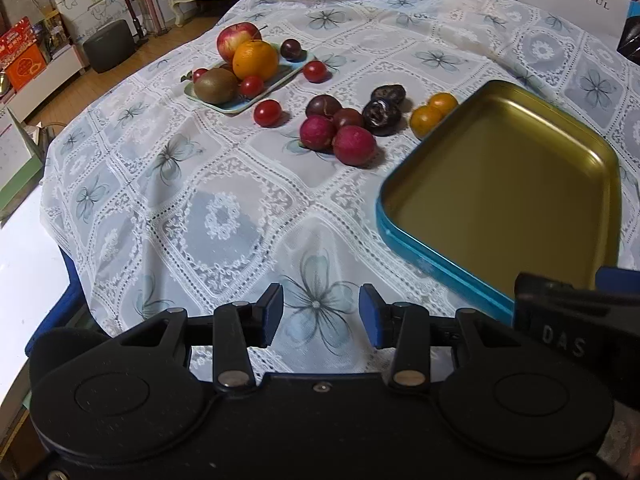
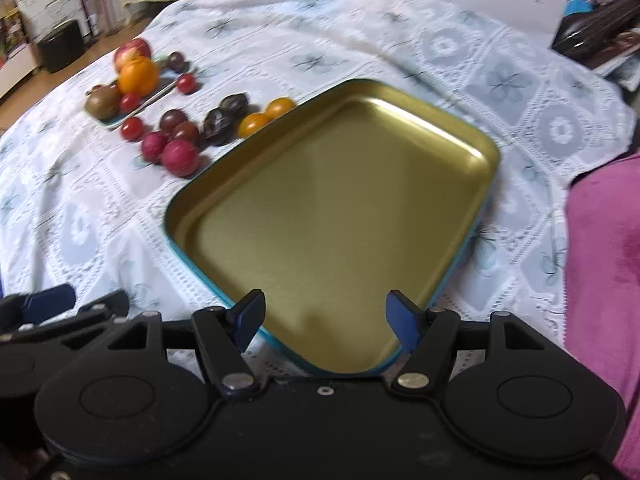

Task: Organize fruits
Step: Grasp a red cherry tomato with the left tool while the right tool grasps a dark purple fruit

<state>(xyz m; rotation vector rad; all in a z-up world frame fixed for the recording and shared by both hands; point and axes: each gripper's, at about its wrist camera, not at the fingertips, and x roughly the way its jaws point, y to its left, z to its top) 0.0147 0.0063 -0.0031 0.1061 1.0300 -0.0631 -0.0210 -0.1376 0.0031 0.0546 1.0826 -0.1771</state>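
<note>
The left tongs (image 1: 321, 316) hang wide open over the lace-covered tabletop (image 1: 224, 216), holding nothing; only cloth shows between their blue pads. The right tongs (image 2: 325, 320) are likewise spread wide and grip nothing, their tips hovering over the near corner of the gold tin tray (image 2: 340, 208), whose blue outer wall runs just below the pads.

That tray (image 1: 500, 184) lies to the right of the left tongs, its near edge close beside them, and nothing lies in it. The fruit sits farther off, beyond both tongs and left of the tray's far corner. Two small yellow-orange tomatoes (image 1: 434, 114) lie just beside the tray's far rim. Left of them are two dark wrinkled fruits (image 1: 382, 114), then a tight cluster of two reddish-purple plums (image 1: 338, 140) with two darker ones behind. A cherry tomato (image 1: 267, 113) lies loose near a small pale-blue dish (image 1: 224, 106) at far left, which carries an apple (image 1: 238, 40), an orange (image 1: 255, 60), a kiwi (image 1: 215, 85) and further small fruit.
</note>
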